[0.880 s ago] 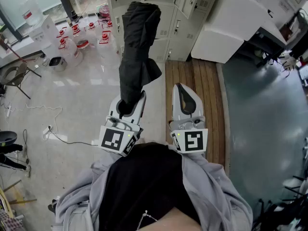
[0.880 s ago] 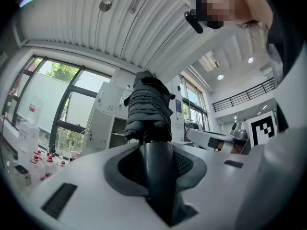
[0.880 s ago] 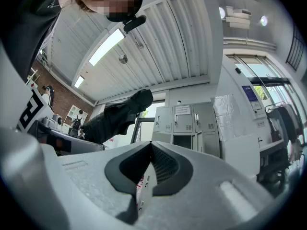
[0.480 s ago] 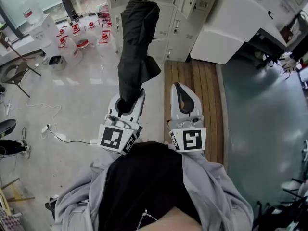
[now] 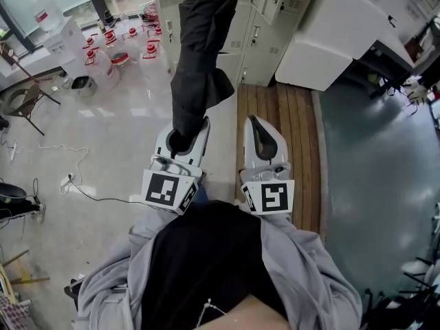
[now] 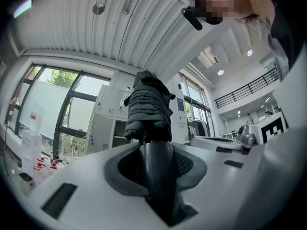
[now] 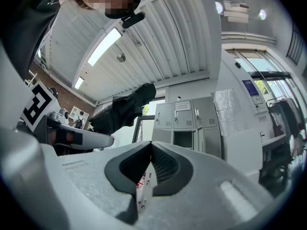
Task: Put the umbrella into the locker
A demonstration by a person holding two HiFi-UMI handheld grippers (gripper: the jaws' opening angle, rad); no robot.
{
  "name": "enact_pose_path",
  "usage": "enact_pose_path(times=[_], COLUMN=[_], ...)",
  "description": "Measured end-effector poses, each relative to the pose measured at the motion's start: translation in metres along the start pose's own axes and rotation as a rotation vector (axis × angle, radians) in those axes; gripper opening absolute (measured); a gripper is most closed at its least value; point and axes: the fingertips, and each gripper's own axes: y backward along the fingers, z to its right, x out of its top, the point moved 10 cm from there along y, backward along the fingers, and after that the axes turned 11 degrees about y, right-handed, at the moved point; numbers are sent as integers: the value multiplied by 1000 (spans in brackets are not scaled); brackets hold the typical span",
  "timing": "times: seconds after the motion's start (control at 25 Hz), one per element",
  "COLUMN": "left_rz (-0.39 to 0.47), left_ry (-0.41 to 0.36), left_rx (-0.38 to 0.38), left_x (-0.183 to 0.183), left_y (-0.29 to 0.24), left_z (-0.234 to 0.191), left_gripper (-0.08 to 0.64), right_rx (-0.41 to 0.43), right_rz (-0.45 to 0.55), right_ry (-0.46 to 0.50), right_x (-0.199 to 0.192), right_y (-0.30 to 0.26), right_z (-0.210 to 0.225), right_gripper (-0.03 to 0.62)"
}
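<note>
- left gripper [image 5: 185, 135] fingers clamp the umbrella [image 5: 199, 53] by its handle end, right gripper [image 5: 258, 126] fingers closed, empty
- looks top-heavy, so it could swing and clip the locker [image 5: 261, 43] at the upper middle

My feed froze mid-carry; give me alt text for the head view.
The left gripper grips a folded black umbrella by its handle, its canopy pointing toward grey lockers ahead. The right gripper is shut and empty beside it, over a strip of wooden flooring.
</note>
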Motion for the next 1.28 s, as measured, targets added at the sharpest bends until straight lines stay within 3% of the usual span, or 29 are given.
enact_pose_path(times=[0.32,0.84,1.28], left_rz=[1,3,-28], left_ry=[31,35,44], left_rx=[-22,-89,-146], left_x=[-9,4,8], left_y=[-40,-181,-264], left_z=[-38,-158,-233], left_gripper=[101,101,101], right_rx=[-5,-72,-141], right_rz=[-31,-69,-86], right_ry=[4,6,9], right_x=[-27,-81,-114], right_y=[-40,-208,-303], right_z=[7,38,56], right_gripper=[3,3,3])
